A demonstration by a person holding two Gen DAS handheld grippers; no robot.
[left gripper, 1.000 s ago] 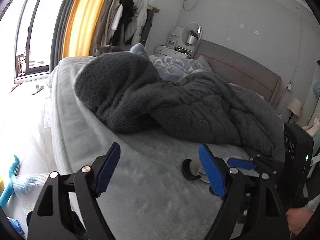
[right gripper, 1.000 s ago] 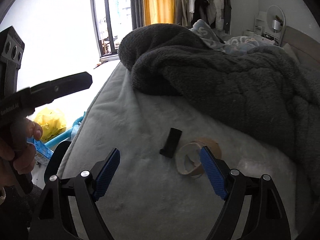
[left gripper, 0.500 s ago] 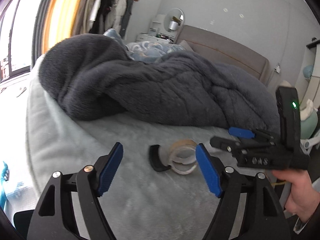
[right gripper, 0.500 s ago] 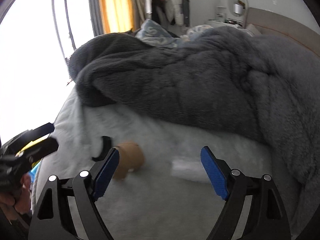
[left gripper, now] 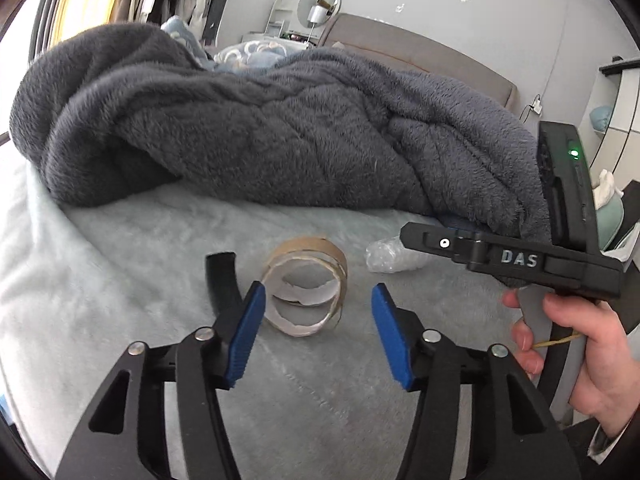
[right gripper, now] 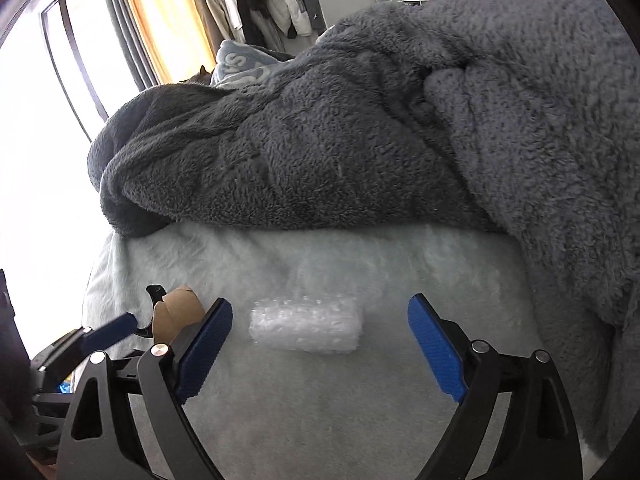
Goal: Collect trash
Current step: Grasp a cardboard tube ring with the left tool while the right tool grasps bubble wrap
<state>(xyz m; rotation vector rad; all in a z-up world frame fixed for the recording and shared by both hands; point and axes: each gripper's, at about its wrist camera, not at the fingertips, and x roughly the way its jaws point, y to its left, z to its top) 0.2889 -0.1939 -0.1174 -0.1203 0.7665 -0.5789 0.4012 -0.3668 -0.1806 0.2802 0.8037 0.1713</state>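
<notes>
Hovering above the bed (right gripper: 400,400), my right hand-held gripper (right gripper: 320,344) gapes around the bubble-wrap roll (right gripper: 306,326); my left hand-held gripper (left gripper: 318,334), open, faces the tape cores (left gripper: 306,284).

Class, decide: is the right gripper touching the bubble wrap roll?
Apart. The right wrist view shows the bubble wrap roll between the right gripper's open blue pads, bedsheet visible either side.
</notes>
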